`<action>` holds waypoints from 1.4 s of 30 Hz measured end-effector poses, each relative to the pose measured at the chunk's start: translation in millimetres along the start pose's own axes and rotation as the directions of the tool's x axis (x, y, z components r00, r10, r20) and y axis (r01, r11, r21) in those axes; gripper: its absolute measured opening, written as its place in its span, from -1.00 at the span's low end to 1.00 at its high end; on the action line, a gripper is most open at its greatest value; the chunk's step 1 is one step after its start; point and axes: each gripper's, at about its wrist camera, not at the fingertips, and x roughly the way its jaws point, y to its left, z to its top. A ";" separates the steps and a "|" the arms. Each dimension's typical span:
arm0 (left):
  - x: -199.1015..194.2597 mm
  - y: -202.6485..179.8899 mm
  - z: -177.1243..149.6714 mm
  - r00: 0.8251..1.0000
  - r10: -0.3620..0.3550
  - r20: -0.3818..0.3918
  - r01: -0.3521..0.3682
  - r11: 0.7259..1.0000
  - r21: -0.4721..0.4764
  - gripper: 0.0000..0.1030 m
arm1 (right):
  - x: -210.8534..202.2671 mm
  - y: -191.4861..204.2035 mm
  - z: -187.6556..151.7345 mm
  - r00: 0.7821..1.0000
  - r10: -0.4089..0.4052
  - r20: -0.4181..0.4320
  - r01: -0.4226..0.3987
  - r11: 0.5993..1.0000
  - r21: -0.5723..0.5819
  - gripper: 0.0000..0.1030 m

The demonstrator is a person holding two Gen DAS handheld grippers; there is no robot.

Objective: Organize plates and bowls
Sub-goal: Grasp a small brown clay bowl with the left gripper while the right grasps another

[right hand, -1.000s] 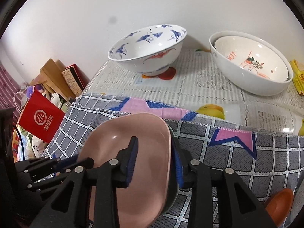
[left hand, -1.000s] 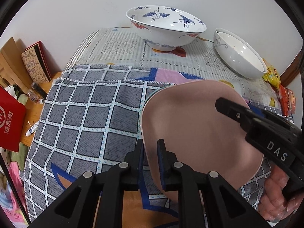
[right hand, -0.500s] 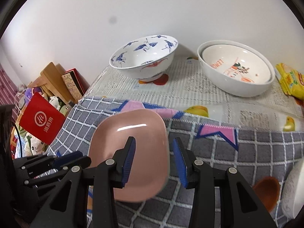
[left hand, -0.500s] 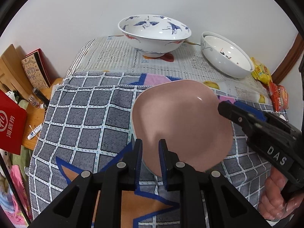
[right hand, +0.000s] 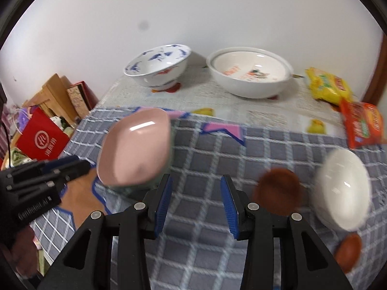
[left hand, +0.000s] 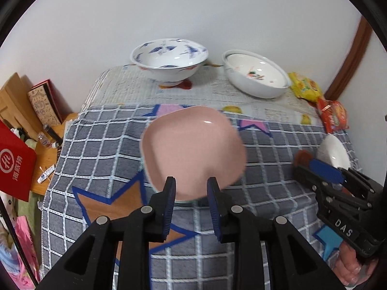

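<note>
A pink square plate [left hand: 193, 149] lies on the grey checked cloth, stacked on a pale green dish [right hand: 130, 189] whose rim just shows beneath it. My left gripper [left hand: 191, 188] hovers at the plate's near edge. Its jaws are opening, and the pads stand clear of the plate. My right gripper [right hand: 196, 183] is open over bare cloth, just right of the pink plate [right hand: 135, 149], with nothing between its fingers. A blue-and-white bowl [left hand: 169, 60] and a stack of white bowls [left hand: 256, 77] stand at the back by the wall.
A small white bowl [right hand: 343, 188] and two brown saucers [right hand: 278, 191] sit at the right of the cloth. Yellow [right hand: 329, 87] and orange [right hand: 365, 123] snack packets lie at the back right. A red bag [left hand: 14, 166] and boxes stand off the table's left edge.
Both grippers have let go of the pink plate and drawn back and upward. The left jaws have widened. The right gripper has swung to the plate's right; the plate stays on the cloth.
</note>
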 end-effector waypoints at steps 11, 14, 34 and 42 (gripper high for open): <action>-34.3 -102.5 -11.5 0.994 -0.089 0.063 0.081 0.989 0.123 -0.51 | -95.4 -73.7 -53.7 0.985 -0.163 0.050 0.159 0.984 0.083 -0.20; -33.6 -132.6 -17.7 0.992 -0.109 0.056 0.099 0.982 0.158 -0.51 | -117.0 -101.9 -70.1 0.978 -0.196 0.077 0.185 0.974 0.129 -0.20; 14.9 -205.3 -25.1 0.988 -0.153 -0.031 0.156 0.979 0.129 -0.51 | -114.2 -223.3 -142.8 0.967 -0.249 0.052 0.210 0.898 0.385 0.08; 40.6 -199.5 -12.7 0.989 -0.130 -0.076 0.137 0.986 0.090 -0.51 | -85.3 -232.7 -140.9 0.974 -0.225 0.012 0.203 0.898 0.390 -0.18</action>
